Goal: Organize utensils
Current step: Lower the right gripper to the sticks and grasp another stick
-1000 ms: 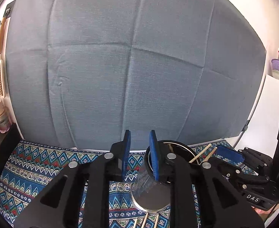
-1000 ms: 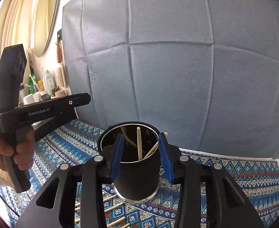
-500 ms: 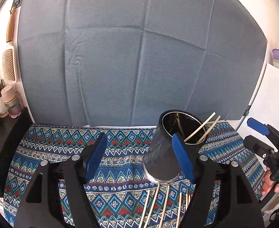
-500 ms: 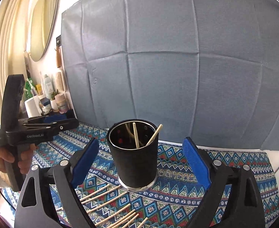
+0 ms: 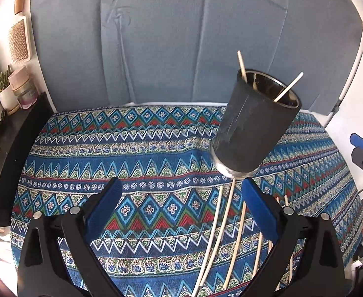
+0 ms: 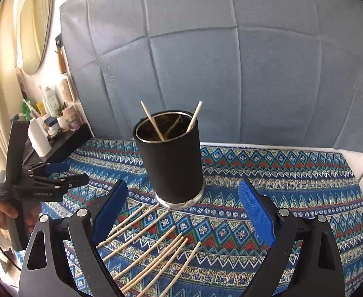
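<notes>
Both tongs, left (image 5: 180, 206) and right (image 6: 182, 209), have just been opening and stand wide, nothing between them. The cup (image 6: 169, 163) stands upright on the cloth (image 6: 292, 188), two sticks inside. Loose sticks (image 6: 147, 245) lie just before it. Recommended: take one stick near its middle, lift, drop it end-first.

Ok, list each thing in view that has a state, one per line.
Black cup: upright on the patterned cloth, two sticks inside.
Loose sticks: flat on the cloth before the cup.
Left hand-held gripper: open after just widening, nothing between its jaws.
Right hand-held gripper: open, empty, short of the cup.
</notes>
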Available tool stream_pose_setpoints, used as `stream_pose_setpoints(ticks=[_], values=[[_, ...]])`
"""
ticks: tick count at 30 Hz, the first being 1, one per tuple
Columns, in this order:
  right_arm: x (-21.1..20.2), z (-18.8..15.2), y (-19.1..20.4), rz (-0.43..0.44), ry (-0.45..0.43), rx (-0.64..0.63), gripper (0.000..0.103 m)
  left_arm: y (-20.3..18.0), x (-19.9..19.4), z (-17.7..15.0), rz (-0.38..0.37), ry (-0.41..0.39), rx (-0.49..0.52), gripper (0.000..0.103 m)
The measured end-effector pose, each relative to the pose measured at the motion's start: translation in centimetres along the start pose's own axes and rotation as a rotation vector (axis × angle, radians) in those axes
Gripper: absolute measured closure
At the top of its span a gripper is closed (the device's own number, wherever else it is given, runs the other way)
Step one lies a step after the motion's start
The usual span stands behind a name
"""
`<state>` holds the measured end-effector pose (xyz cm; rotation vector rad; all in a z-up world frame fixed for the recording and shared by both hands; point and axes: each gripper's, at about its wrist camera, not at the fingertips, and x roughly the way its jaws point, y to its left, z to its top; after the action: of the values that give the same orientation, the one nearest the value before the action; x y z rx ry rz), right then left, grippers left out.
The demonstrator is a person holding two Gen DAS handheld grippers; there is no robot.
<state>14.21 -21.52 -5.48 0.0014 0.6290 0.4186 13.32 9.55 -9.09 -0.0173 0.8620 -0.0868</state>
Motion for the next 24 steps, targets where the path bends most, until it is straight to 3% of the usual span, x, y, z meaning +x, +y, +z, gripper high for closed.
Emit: stream_pose_setpoints(ticks=[6, 12, 19, 24], values=[[1.6, -2.8, -0.5, -0.034, 0.125, 0.042, 0.016, 0.9, 3.3, -2.8, 0.007, 0.197, 0.002, 0.007], [3.6, -6.4, -0.6, -0.063, 0.278, 0.079, 0.016, 0.8, 5.8, -4.8, 0.021, 0.318, 0.000, 0.006], [5.3, -10.3, -0.6, -0.137, 0.420, 0.083, 0.016, 0.7, 7.9, -5.6, 0.046, 0.377, -0.011, 0.006], [6.1, -11.9, -1.2, -0.170, 0.490, 0.133, 0.016, -0.6, 8.5, -5.9, 0.060, 0.384, 0.043, 0.006]])
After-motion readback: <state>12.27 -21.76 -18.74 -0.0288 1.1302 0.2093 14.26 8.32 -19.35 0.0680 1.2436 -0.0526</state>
